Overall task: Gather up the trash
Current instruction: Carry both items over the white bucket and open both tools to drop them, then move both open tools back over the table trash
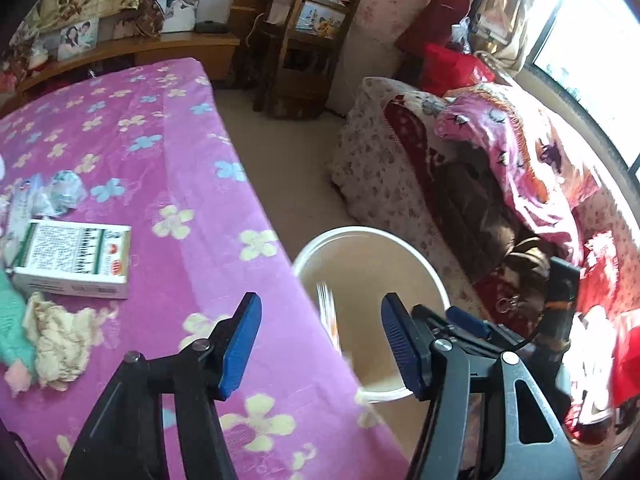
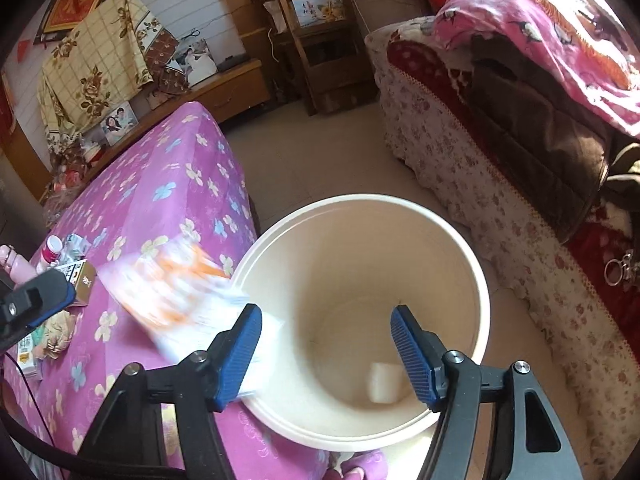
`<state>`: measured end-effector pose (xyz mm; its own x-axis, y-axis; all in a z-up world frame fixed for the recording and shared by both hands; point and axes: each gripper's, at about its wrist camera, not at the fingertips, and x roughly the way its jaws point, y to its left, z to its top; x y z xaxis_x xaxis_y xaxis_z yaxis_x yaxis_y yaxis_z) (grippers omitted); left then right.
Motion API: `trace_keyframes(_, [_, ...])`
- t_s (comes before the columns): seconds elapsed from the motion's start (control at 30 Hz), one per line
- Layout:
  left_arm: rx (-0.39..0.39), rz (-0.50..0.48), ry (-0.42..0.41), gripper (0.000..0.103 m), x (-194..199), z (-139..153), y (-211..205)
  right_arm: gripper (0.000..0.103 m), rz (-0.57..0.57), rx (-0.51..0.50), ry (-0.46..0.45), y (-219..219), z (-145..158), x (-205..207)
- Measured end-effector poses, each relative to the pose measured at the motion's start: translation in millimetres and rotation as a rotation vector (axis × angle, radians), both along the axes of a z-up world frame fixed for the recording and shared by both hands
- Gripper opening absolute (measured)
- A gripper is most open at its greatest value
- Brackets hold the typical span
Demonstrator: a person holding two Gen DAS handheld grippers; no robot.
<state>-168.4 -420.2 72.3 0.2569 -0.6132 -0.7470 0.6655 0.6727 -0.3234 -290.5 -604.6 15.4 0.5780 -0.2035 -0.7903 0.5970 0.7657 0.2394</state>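
Beside bed point(image 2: 168, 184), packet point(image 2: 176, 292) left of right claw point(image 2: 326, 354).

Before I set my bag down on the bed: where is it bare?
The bed is bare from the box to its far end. The near left is crowded: box, wrappers, crumpled tissue.

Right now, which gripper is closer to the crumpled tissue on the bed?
Left. The left gripper hovers at the bed's edge, beside the crumpled tissue. The right gripper is over the bucket, farther away.
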Motion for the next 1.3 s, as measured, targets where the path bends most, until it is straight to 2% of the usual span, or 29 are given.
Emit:
trace_keyframes(0.37, [0.08,0.064,-0.118,0.063,-7,4,30,0.071,0.042,-0.029,-0.01,25,11,6])
trace_keyframes(0.6, [0.095,0.1,-0.17,0.063,-11,13,53,0.071,0.084,-0.041,-0.018,51,22,12])
trace_keyframes(0.97, [0.104,0.197,-0.159,0.064,-2,20,116,0.071,0.212,-0.077,-0.053,114,50,33])
trace_keyframes(1.3, [0.097,0.347,-0.121,0.069,22,27,212,0.071,0.388,-0.062,-0.067,188,59,66])
